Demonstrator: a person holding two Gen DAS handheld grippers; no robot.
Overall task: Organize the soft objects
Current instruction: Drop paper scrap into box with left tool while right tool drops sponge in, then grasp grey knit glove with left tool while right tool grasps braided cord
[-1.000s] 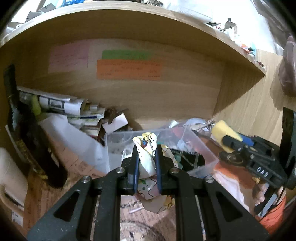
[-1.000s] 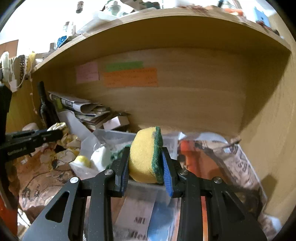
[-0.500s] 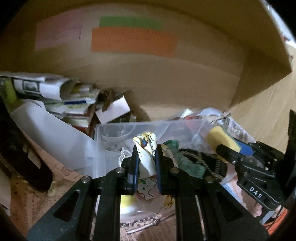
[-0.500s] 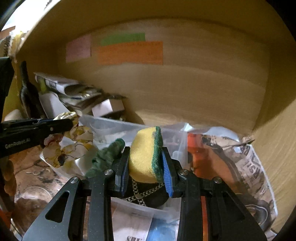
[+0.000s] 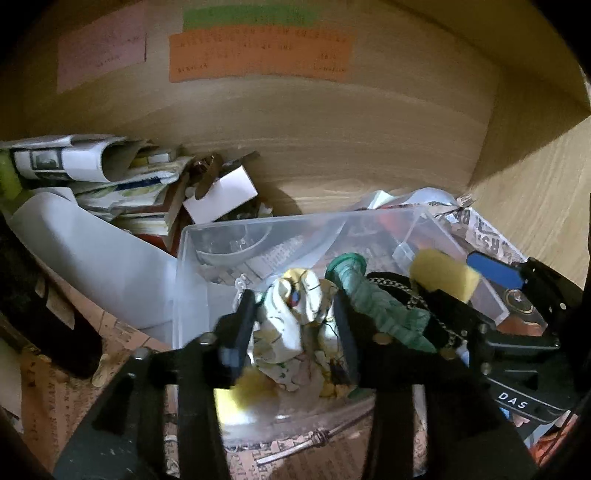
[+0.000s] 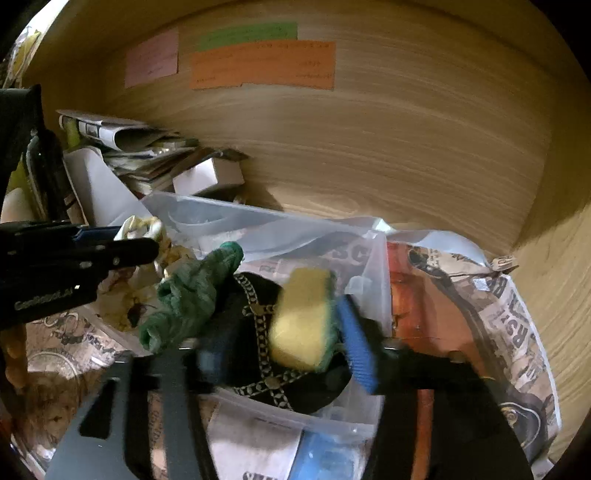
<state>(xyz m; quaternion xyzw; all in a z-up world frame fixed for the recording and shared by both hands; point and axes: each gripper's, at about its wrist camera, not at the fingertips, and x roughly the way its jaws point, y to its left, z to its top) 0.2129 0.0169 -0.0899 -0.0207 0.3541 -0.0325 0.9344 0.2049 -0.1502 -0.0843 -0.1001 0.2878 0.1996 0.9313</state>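
Now sponge (image 6: 303,325) between right claw (image 6: 284,350) fingers

Newspaper (image 6: 517,317) lines the wooden shelf (image 6: 554,280) under a clear bin (image 5: 192,295).

A wooden back wall (image 5: 332,147) is standing behind everything, and a wooden side wall (image 6: 554,258) is meeting it on the right. Pink (image 5: 99,55), green (image 6: 247,35) and orange (image 5: 258,55) paper notes are sticking on the back wall. Dim yellow light is falling on the wood, and dark shadows are sitting in the corners.
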